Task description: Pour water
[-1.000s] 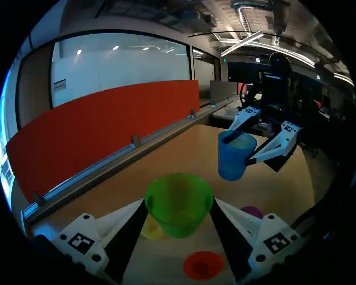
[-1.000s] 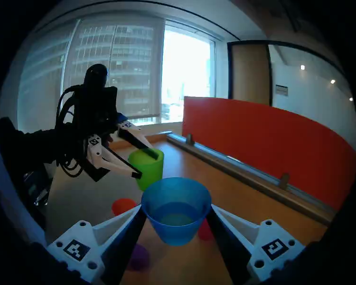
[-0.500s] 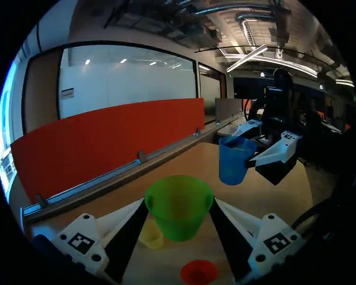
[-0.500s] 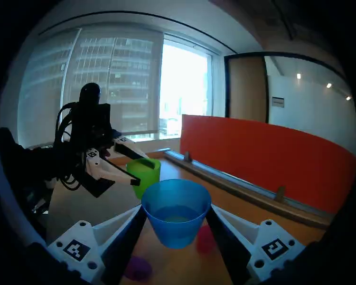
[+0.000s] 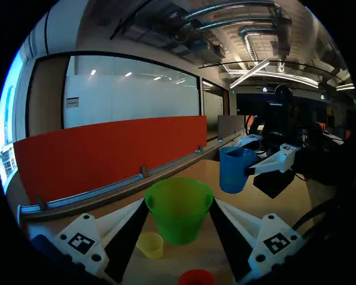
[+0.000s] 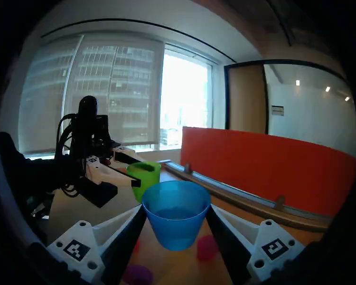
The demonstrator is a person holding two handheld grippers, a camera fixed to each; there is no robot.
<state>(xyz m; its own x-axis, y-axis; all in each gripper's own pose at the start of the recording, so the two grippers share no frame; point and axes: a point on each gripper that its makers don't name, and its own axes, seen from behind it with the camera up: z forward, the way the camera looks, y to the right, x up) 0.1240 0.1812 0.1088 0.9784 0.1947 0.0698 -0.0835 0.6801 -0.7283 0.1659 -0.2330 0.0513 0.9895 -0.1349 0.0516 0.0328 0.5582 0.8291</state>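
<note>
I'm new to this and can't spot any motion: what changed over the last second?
Both seem to have risen: the left gripper with its green cup and the right gripper with its blue cup; the yellow cup and red cup on the table slid lower in the left gripper view. Grips unchanged, cups upright, water unpoured.

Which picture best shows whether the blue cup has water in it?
The right gripper view: the blue cup sits close, and you look into it at the water. The left gripper view shows it farther off, side-on, contents unclear.

A small red plastic cup is cut off at the bottom edge; a small purple plastic cup likewise.
</note>
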